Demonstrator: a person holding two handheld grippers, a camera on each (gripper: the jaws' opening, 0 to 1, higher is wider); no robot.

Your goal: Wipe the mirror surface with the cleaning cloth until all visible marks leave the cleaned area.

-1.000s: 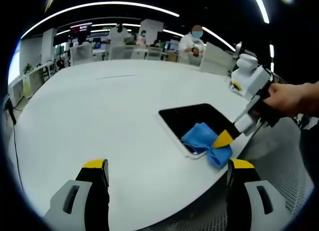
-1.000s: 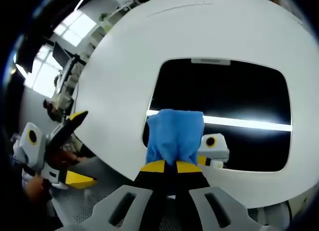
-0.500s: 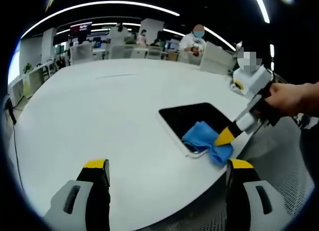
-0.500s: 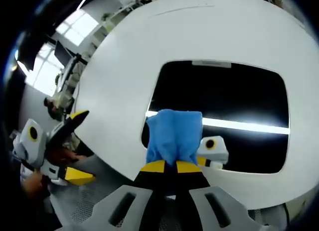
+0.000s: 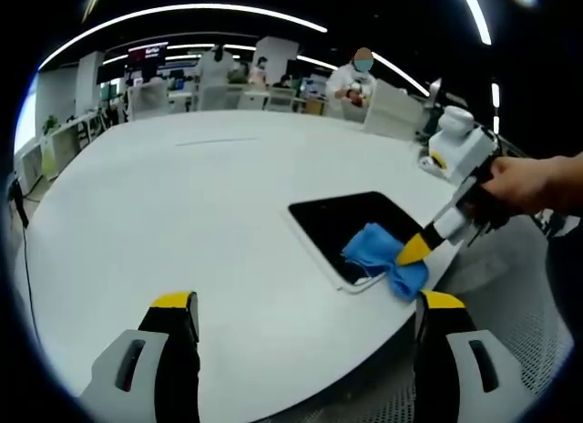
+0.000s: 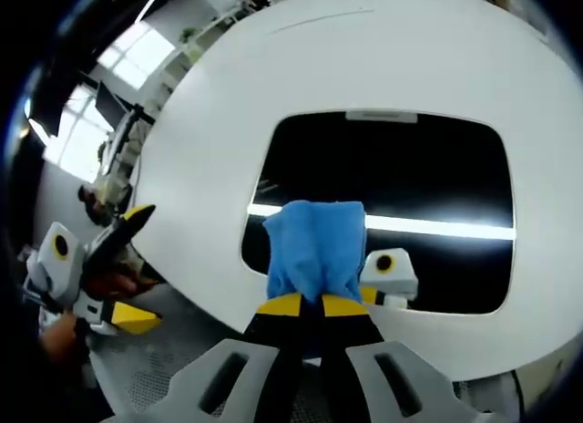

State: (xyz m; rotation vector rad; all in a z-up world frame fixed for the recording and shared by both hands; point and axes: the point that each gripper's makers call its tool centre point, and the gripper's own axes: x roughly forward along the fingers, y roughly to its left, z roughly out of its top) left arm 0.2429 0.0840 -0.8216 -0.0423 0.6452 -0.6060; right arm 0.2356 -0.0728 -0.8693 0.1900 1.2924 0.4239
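A dark rectangular mirror lies flat near the right edge of the white table. In the right gripper view the mirror reflects a bright ceiling light strip. My right gripper is shut on a blue cleaning cloth, pressing it onto the mirror's near part. From the left gripper view, that gripper reaches in from the right with the cloth under its yellow tips. My left gripper hovers open over the table's near edge, well short of the mirror.
The white table is wide and round-edged. Beyond it are desks, chairs and several people. A grey perforated floor lies off the right edge. My left gripper shows at lower left in the right gripper view.
The right gripper and cloth have slid a little across the mirror, toward the right in the left gripper view. The left gripper stays still.
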